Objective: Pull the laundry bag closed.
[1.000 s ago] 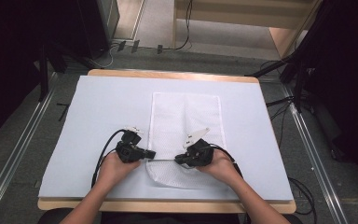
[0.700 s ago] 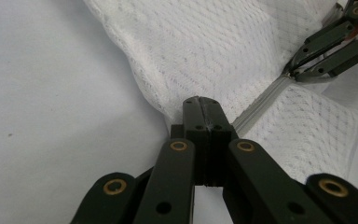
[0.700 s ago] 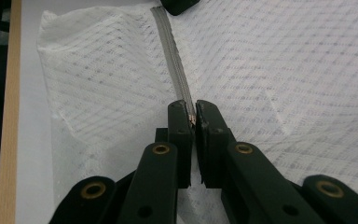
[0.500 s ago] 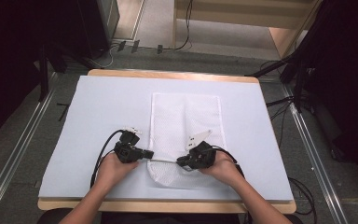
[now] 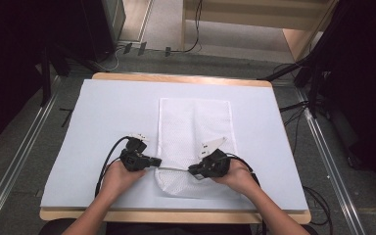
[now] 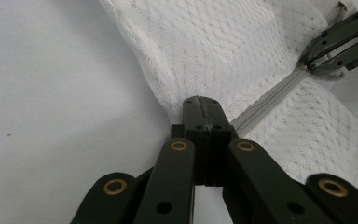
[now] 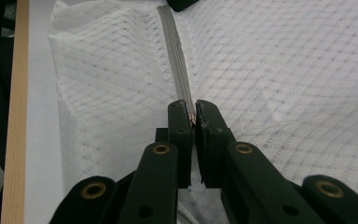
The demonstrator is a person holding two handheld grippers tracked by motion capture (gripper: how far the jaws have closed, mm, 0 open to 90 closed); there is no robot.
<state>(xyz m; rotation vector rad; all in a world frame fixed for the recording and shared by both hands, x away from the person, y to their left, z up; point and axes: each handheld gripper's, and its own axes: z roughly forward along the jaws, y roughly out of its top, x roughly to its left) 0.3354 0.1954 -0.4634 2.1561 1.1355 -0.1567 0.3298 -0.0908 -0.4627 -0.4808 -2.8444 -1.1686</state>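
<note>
Your white mesh laundry bag (image 5: 195,142) lay flat on the pale blue mat (image 5: 103,112) that covered the worktop (image 5: 176,78), its long side running away from you and its near, rounded end closest to your hands. A grey zipper (image 5: 174,169) ran across that near end, and both of your tools were on it. The left gripper (image 5: 155,161) came in from the bag's left edge; in the left gripper view its fingers (image 6: 192,116) were pressed together on the mesh right where the zipper (image 6: 265,100) started, with the fabric bunched up over the tips. The right gripper (image 5: 194,170) sat further along the same line, toward the middle of the bag — in the right gripper view its fingers (image 7: 179,123) were clamped on the zipper's slider (image 7: 193,117), a small metallic sliver showing in the narrow slit between them, and the closed grey tape (image 7: 173,46) stretched straight ahead from the tips toward the other tool. The mesh rose in soft folds on either side of that tape. The two grippers stood near each other but apart, with a short stretch of zipper between them. No brand, label or readable writing was visible on the bag, the mat or the grippers — the small white tags on top of the tools were too small to read.
</note>
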